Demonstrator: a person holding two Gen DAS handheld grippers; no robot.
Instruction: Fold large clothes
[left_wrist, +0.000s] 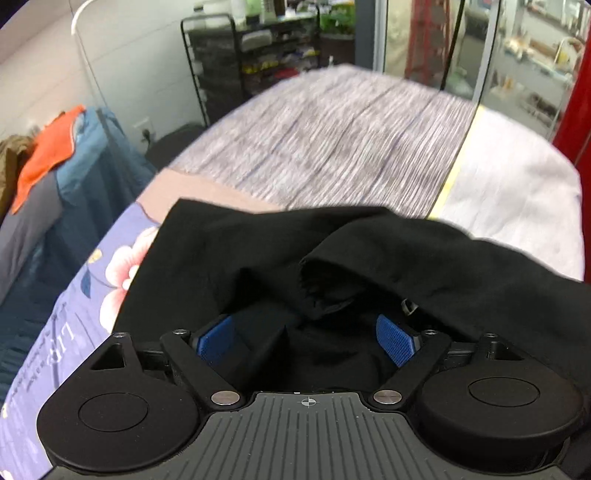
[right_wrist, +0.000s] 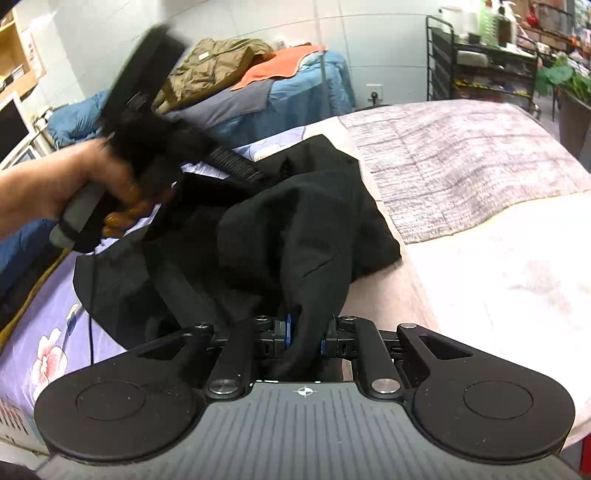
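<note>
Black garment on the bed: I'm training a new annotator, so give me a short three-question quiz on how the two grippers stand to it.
1. True or false: the right gripper is shut on the black garment.
2. The left gripper is: A) clamped on an orange cloth, B) open over the black garment, C) resting on the grey striped blanket.
3. Fill in: the person's hand that holds the left gripper shows in the ___ wrist view.

Key: 1 true; 2 B; 3 right.
</note>
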